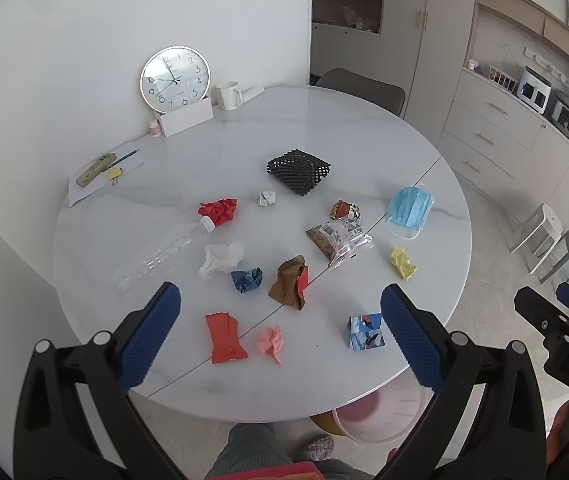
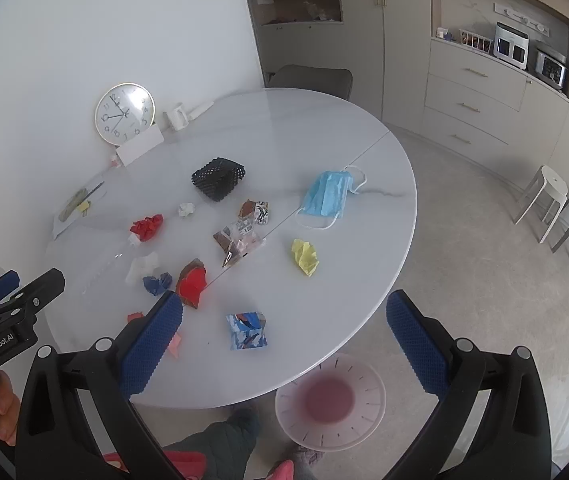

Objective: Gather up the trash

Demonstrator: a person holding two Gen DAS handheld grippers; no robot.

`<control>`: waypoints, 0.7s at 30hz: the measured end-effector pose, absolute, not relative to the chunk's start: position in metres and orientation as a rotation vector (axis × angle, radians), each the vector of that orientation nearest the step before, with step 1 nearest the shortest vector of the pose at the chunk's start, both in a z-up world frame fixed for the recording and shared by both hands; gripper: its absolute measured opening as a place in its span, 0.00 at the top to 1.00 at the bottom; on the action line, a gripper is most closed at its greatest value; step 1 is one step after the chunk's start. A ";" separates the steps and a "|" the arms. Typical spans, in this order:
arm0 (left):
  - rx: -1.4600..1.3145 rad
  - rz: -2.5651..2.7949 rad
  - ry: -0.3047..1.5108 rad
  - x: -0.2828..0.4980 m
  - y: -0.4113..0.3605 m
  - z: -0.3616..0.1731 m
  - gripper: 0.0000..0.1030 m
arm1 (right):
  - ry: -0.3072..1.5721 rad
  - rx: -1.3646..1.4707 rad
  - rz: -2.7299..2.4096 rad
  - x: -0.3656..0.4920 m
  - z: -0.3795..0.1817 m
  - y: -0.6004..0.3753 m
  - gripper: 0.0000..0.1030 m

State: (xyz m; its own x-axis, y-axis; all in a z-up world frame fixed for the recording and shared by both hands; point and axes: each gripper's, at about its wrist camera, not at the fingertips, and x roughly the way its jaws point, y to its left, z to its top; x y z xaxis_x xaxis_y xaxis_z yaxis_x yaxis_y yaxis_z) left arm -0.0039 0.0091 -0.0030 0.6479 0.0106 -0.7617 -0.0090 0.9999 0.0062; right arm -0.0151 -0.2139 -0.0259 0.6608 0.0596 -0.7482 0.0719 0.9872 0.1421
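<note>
- We are holding the left tool (image 1: 280,320) spread wide above the near edge of the round white bench (image 1: 364,128), nothing between its blue pads.
- We are holding the right tool (image 2: 284,328) spread wide too, empty, hanging over the bench edge and the floor (image 2: 464,240).
- Trash is lying scattered across the bench: a clear bottle (image 1: 156,256), red paper (image 1: 220,210), a white tissue (image 1: 222,258), a blue wad (image 1: 247,279), a brown wrapper (image 1: 290,286), a flat red piece (image 1: 224,338), a pink wad (image 1: 272,342), a blue printed packet (image 1: 366,332), a yellow wad (image 1: 402,262), a snack bag (image 1: 338,240) and a blue mask (image 1: 410,210).
- A black mesh basket (image 1: 299,170) is sitting further back, apart from the trash.
- A clock (image 1: 175,79) is leaning on the white wall behind a white box (image 1: 186,118), a mug (image 1: 228,95) beside it.
- A pink bin (image 2: 330,400) is standing on the floor under the near bench edge.
- Beige cabinets (image 2: 476,92) are lining the far wall, two stools (image 2: 556,204) standing at the right.
</note>
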 end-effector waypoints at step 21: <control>0.001 0.010 0.872 -0.004 0.010 -0.005 0.07 | 0.860 0.162 -0.007 -0.015 -0.030 -0.213 0.02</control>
